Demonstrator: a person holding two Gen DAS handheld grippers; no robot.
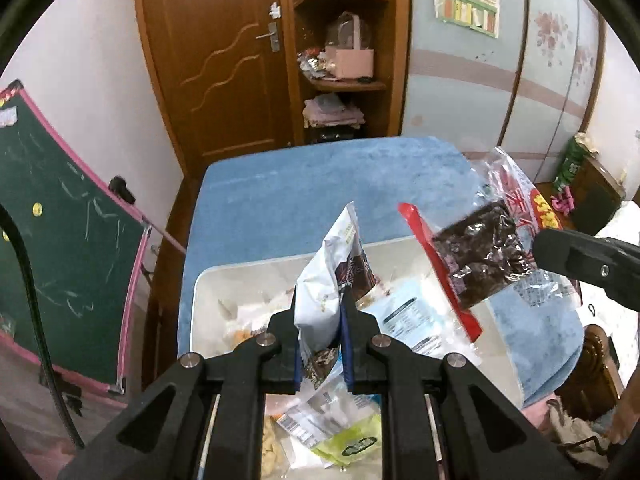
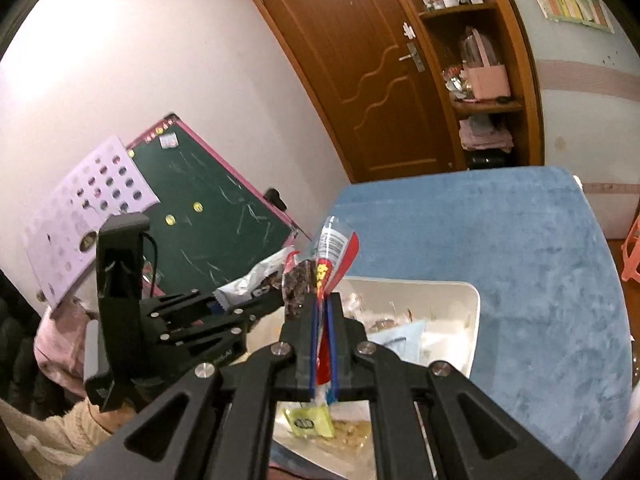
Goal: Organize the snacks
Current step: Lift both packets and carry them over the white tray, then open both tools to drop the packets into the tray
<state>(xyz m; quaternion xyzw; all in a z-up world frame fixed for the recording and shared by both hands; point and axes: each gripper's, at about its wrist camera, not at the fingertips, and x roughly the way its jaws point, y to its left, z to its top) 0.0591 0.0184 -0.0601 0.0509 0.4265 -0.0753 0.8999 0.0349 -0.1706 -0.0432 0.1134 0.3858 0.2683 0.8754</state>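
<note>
My left gripper (image 1: 320, 300) is shut on a white snack pouch with a dark picture (image 1: 340, 264) and holds it upright above the white bin (image 1: 208, 280). My right gripper (image 2: 320, 300) is shut on a clear bag with red edges and dark brown snacks (image 2: 332, 252). That bag also shows in the left wrist view (image 1: 480, 256), hanging above the bin's right side. The left gripper appears in the right wrist view (image 2: 208, 312) with the white pouch (image 2: 256, 280). The bin (image 2: 476, 300) holds several loose snack packets, among them a green one (image 1: 352, 444) and a light blue one (image 1: 408, 312).
The bin sits on a blue cloth-covered table (image 1: 320, 184). A green chalkboard with a pink frame (image 1: 60, 240) leans at the left. A wooden door (image 1: 224, 60) and shelves (image 1: 344, 80) stand behind. A dark wooden chair (image 1: 592, 368) is at the right.
</note>
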